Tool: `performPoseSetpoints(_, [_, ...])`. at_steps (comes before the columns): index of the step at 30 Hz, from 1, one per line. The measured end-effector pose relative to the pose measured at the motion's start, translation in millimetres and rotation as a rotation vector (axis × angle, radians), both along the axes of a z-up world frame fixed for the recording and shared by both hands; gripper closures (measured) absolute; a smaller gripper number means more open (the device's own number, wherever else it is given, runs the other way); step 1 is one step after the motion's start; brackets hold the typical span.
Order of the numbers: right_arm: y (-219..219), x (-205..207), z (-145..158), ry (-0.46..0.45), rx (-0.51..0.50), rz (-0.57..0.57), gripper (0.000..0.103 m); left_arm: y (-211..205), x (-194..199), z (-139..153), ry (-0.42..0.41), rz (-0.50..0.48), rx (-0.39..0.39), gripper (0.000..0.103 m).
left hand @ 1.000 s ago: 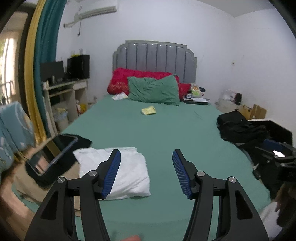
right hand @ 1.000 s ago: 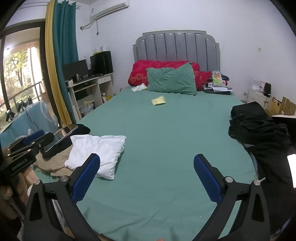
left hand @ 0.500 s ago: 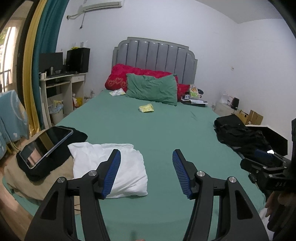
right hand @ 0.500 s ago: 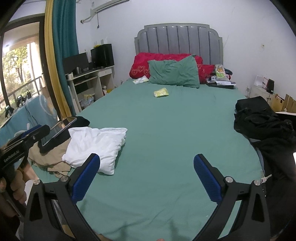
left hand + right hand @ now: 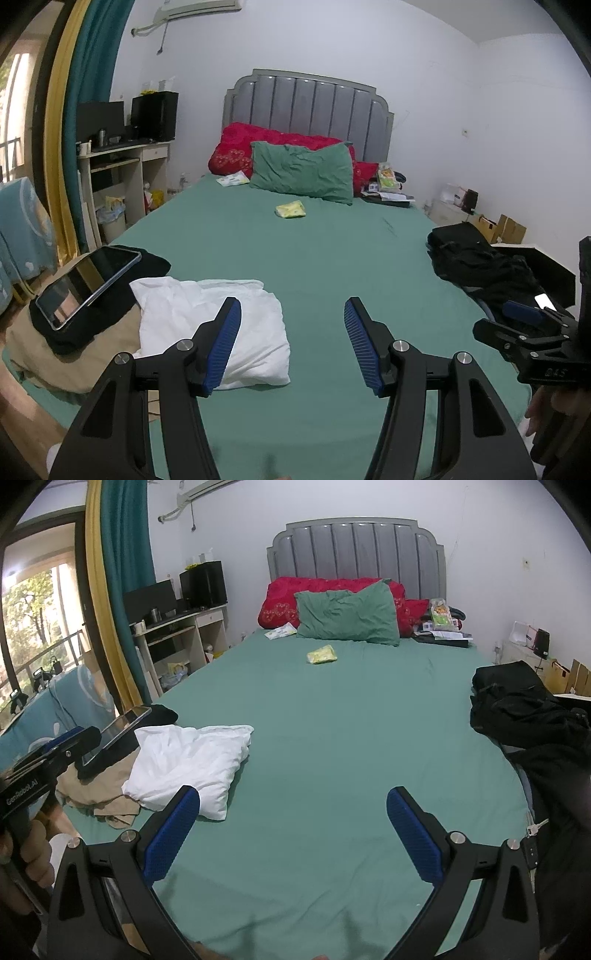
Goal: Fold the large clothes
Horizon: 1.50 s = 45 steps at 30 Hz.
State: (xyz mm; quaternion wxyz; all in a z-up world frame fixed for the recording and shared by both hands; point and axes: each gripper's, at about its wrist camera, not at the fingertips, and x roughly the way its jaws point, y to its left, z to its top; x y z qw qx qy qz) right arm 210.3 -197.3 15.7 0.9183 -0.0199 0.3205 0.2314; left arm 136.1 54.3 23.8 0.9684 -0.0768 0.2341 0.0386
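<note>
- Both grippers hang above the near end of the bed (image 5: pixel 332 709), and neither holds anything. The left gripper (image 5: pixel 291 343) has its jaws apart with only sheet showing between the pads; the right gripper (image 5: pixel 291 834) is spread wider and is just as empty.
- Judged from how things lie, 1 piece looks finished: a white folded garment (image 5: pixel 218 321) rests just ahead and left of the left gripper, and ahead-left of the right one too.
- Left of that, a tan garment (image 5: pixel 44 350) lies loosely under a black cloth and a tablet (image 5: pixel 88 284); whether it is folded I cannot tell.
- The likely remaining work is the black heap of clothes (image 5: pixel 517 709), ahead and far right of the right gripper, unfolded and crumpled.
- How many garments make up that heap cannot be made out; its near part runs off the frame's edge into shadow.
- No fold is in progress at this moment.
</note>
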Motion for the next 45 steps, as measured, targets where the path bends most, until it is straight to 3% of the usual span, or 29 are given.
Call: performPoseSetpoints(45, [9, -9, 1, -0.001, -0.004, 0.001, 0.003, -14, -2, 5, -0.006, 0.015, 0.001, 0.042])
